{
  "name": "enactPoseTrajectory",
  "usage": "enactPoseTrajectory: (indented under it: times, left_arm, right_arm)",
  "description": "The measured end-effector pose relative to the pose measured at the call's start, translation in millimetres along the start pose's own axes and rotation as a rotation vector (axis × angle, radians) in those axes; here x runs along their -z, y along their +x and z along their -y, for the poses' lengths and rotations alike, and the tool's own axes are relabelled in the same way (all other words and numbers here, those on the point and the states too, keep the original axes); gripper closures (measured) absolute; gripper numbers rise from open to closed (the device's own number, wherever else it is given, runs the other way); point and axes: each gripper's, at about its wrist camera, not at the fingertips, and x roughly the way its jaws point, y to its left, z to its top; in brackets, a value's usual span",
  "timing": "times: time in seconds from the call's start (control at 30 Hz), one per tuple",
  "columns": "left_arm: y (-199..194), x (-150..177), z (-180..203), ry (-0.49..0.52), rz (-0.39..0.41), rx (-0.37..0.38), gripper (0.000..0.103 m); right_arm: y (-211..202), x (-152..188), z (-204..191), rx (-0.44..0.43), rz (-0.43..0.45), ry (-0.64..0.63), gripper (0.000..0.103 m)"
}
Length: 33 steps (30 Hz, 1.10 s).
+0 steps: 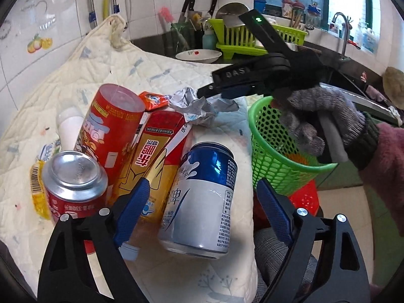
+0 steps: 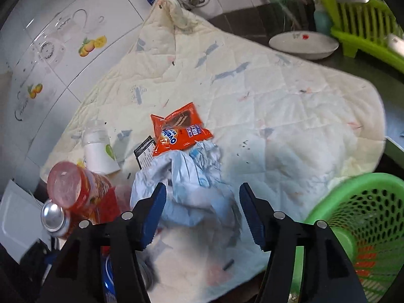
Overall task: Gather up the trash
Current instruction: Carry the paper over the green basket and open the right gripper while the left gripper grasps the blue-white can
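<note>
The left gripper (image 1: 199,209) is being held spread around the blue-and-white beer can (image 1: 202,197), its pads not yet pressing. The can is lying on the quilted cloth (image 1: 156,65), just right of the red-and-yellow carton (image 1: 151,161) and left of the green mesh basket (image 1: 282,151). A square squeeze across the can's middle is being called for. The right gripper (image 2: 202,214) is being held partly spread over the crumpled pale-blue wrapper (image 2: 186,176), nothing pinched.

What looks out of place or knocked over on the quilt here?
The blue and white can lies tipped on its side, and the red can stands bottom up. Crumpled paper and an orange wrapper lie loose on the quilt, outside the green basket.
</note>
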Motion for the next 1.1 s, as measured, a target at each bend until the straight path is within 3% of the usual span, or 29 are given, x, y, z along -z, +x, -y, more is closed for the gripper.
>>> enactPoseTrajectory:
  times: [0.23, 0.3, 0.47, 0.67, 0.93, 1.1]
  left_arm:
    - [7.6, -1.1, 1.4, 0.021, -0.015, 0.023, 0.021]
    - [8.8, -2.4, 2.3, 0.029, -0.019, 0.034, 0.025]
    - [15.7, -3.5, 4.5, 0.061, -0.044, 0.019, 0.025]
    - [22.0, -5.4, 7.0, 0.095, -0.059, -0.002, 0.025]
    - [25.6, -6.8, 9.5, 0.115, -0.069, 0.016, 0.028]
    - [31.9, -7.8, 15.2, 0.175, -0.097, -0.039, 0.035]
  right_arm:
    - [41.8, -10.1, 1.9, -0.027, -0.079, -0.009, 0.042]
    - [42.8, -6.7, 1.8, -0.013, -0.067, -0.013, 0.056]
    - [18.5, 2.3, 8.0, 0.011, 0.002, 0.010, 0.065]
    - [-26.2, 18.5, 17.5, 0.021, 0.080, 0.023, 0.066]
    - [-62.7, 47.9, 30.9, 0.068, 0.107, 0.027, 0.066]
    - [-78.9, 71.2, 43.6, 0.139, 0.107, 0.029, 0.066]
